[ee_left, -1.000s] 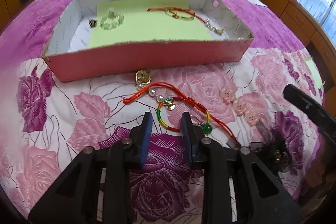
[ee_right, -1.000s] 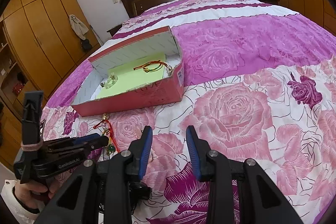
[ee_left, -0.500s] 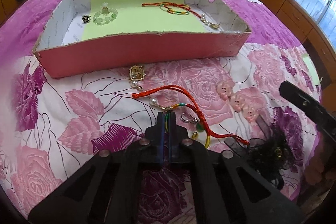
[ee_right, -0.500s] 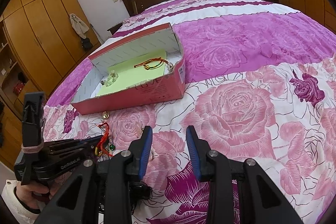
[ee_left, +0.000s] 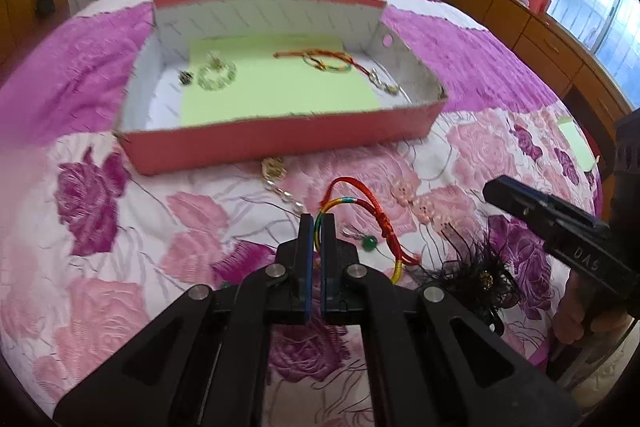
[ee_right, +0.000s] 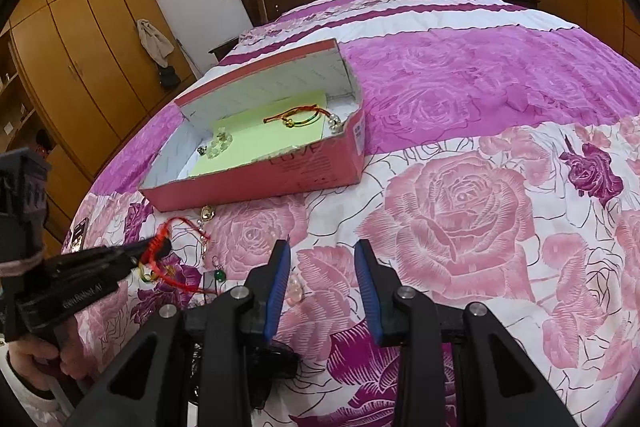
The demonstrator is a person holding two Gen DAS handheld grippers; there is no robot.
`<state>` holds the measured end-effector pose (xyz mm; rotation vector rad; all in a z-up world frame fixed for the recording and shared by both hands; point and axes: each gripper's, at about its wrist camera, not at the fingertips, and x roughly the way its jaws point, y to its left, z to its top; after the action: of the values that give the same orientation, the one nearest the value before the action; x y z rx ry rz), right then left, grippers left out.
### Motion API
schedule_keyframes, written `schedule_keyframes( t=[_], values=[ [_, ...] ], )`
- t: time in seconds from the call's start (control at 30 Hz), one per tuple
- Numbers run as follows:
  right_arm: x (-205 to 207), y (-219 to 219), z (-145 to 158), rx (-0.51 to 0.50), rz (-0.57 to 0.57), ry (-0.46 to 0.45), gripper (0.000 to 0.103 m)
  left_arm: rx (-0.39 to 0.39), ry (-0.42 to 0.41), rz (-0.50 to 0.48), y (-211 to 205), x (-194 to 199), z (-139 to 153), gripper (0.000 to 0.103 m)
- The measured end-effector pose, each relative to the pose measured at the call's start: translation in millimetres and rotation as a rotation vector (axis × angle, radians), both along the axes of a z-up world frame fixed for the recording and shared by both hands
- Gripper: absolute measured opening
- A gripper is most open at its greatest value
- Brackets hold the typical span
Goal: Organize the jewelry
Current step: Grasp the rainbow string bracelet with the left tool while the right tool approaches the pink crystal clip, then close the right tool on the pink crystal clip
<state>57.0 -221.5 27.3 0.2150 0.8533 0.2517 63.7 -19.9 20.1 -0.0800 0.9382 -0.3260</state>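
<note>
The left claw [ee_left: 317, 223] is pinching the rainbow-and-red braided cord bracelet [ee_left: 362, 223], its loop and green bead trailing just right of the tips over the rose-patterned bedspread [ee_left: 120, 227]. The right claw [ee_right: 322, 259] is hanging half-parted, gripping nothing. This looks like the carrying step: next, the bracelet needs moving ahead, over the near wall of the shallow red cardboard box [ee_left: 280, 143], before releasing.
</note>
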Motion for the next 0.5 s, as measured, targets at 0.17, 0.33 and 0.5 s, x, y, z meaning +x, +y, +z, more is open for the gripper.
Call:
schedule_keyframes(
  t=[0.17,0.33,0.5],
  values=[
    [5,14,-2,-0.026,0.052,0.010,0.036,0.013,-0.032,0.041,14,-1,6,0.000],
    [15,32,-8,-0.060,0.115,0.043,0.036,0.021,-0.042,0.074,25,-2,7,0.000],
    [26,45,-21,-0.111,0.150,0.104,0.036,0.023,-0.050,0.098,35,-4,7,0.000]
  ],
)
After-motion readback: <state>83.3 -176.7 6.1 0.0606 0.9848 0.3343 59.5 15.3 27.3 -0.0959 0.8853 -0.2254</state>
